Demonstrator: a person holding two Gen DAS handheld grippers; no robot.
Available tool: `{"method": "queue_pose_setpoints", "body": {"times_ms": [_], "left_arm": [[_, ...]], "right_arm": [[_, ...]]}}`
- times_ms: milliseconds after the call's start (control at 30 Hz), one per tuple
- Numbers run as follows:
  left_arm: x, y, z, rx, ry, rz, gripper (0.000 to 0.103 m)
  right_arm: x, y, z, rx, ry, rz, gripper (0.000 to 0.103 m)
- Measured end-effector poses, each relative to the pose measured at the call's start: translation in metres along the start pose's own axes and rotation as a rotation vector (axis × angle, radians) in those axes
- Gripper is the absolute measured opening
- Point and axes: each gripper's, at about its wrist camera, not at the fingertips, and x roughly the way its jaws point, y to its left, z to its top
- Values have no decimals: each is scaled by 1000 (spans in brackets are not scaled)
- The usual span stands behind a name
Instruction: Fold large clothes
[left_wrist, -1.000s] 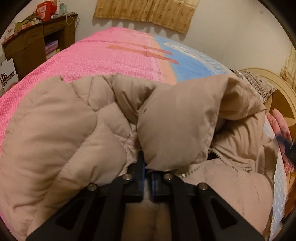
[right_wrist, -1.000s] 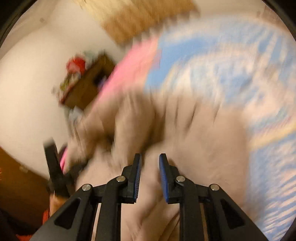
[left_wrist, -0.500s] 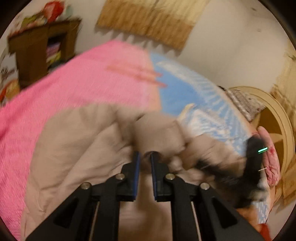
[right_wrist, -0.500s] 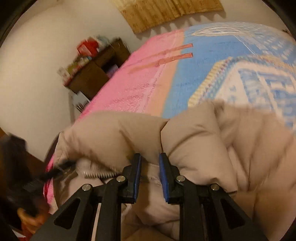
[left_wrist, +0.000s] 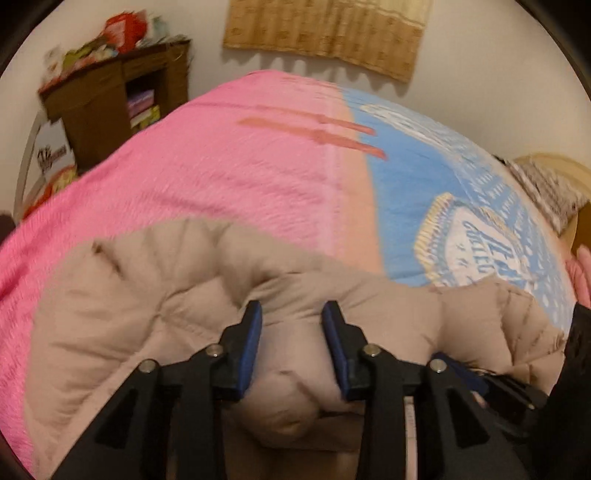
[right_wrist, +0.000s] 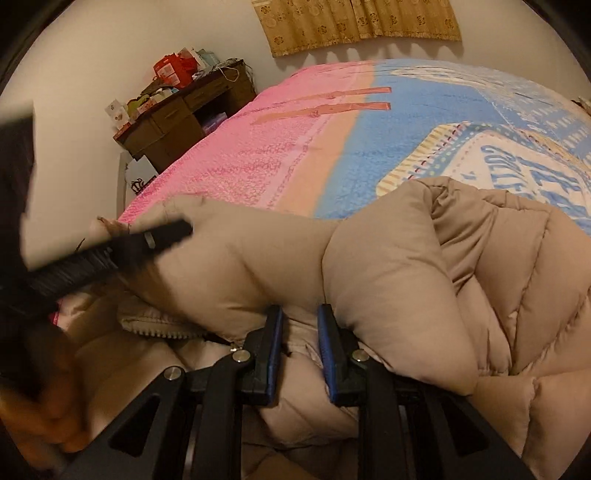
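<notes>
A beige puffer jacket (left_wrist: 155, 310) lies bunched on the near edge of the bed; it also fills the lower half of the right wrist view (right_wrist: 388, 266). My left gripper (left_wrist: 291, 314) is open, its jaws apart over a fold of the jacket. My right gripper (right_wrist: 299, 314) has its jaws slightly apart around a thin fold of the jacket below the puffed collar; whether it pinches the cloth is unclear. The left gripper shows as a dark blurred bar in the right wrist view (right_wrist: 110, 247). The right gripper shows at the right edge of the left wrist view (left_wrist: 509, 387).
The bed carries a pink blanket (left_wrist: 221, 177) on the left and a blue printed blanket (right_wrist: 461, 122) on the right. A brown cluttered desk (right_wrist: 184, 114) stands by the wall at the far left. A wooden headboard (left_wrist: 554, 166) is at the right.
My left gripper has opened and let go of the jacket fold that it held. The raised part of the jacket has come down flat onto the bed. The right gripper's jaws have parted slightly.
</notes>
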Motion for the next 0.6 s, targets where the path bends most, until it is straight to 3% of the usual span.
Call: {"method": "queue_pose_setpoints", "body": {"times_ms": [133, 367, 500, 600], "left_arm": [[25, -3, -15, 58, -49, 102, 50], [31, 2, -16, 53, -50, 67, 51], [35, -6, -17, 77, -46, 114, 51], [36, -9, -17, 90, -43, 139, 52]], "right_arm": [[4, 3, 1, 15, -13, 1, 21], [-34, -29, -8, 104, 55, 37, 18], [-20, -62, -24, 249, 35, 122, 8], [-10, -62, -19, 232, 14, 115, 5]]}}
